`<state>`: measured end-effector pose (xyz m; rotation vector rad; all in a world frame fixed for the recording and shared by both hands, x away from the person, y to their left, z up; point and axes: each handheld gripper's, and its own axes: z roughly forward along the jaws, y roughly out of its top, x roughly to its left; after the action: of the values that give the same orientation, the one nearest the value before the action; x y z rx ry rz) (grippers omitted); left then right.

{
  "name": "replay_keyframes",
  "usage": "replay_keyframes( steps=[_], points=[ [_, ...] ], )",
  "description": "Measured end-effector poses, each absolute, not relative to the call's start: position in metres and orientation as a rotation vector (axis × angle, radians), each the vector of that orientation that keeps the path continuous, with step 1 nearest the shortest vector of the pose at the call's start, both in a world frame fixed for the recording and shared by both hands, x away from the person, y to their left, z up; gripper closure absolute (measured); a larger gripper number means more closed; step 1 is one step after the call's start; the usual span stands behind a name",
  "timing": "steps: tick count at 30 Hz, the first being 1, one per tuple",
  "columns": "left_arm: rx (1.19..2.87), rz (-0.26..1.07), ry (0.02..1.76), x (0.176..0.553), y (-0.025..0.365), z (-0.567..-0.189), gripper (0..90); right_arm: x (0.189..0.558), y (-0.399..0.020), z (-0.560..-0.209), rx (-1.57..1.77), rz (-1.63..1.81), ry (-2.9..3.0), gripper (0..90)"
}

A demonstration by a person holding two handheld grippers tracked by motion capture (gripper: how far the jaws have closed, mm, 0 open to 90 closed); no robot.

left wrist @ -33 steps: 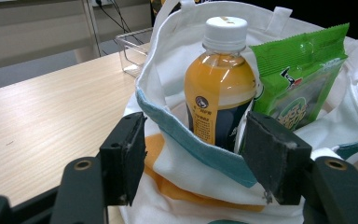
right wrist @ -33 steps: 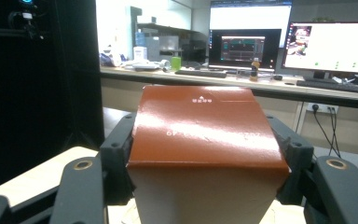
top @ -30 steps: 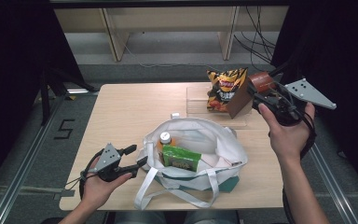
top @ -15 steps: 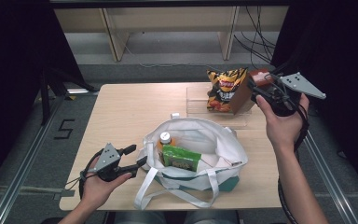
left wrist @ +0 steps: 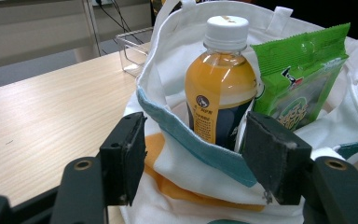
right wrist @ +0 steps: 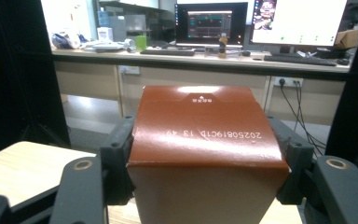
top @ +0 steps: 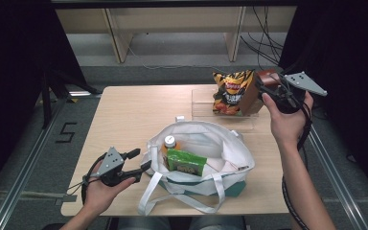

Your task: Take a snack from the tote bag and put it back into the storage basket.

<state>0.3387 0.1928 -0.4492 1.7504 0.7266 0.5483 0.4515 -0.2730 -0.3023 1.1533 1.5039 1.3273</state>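
Left of the tote bag (top: 199,158), the left gripper (top: 141,160) straddles its rim (left wrist: 200,144), jaws apart; its own view reveals the juice bottle (left wrist: 220,79). Right, beyond the bag, the right gripper (top: 263,93) clamps the brown box (right wrist: 203,149) beside the chip bag (top: 230,93).

Overhead camera; two close jaw-mounted views

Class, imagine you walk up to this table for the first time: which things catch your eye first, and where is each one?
The white tote bag stands open at the table's near middle, with an orange drink bottle and a green snack packet upright inside; the left gripper sits at its rim. At the far right, the right gripper clamps a brown carton, beside an orange-and-black chip bag.
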Motion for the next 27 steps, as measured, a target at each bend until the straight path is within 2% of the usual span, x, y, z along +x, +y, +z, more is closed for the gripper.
replay_keyframes(
  steps=[27],
  points=[
    [1.757,0.553,0.720,0.339,0.194,-0.449,38.4,0.484,-0.275,-0.324,1.235,1.263,1.481,38.6]
  ],
)
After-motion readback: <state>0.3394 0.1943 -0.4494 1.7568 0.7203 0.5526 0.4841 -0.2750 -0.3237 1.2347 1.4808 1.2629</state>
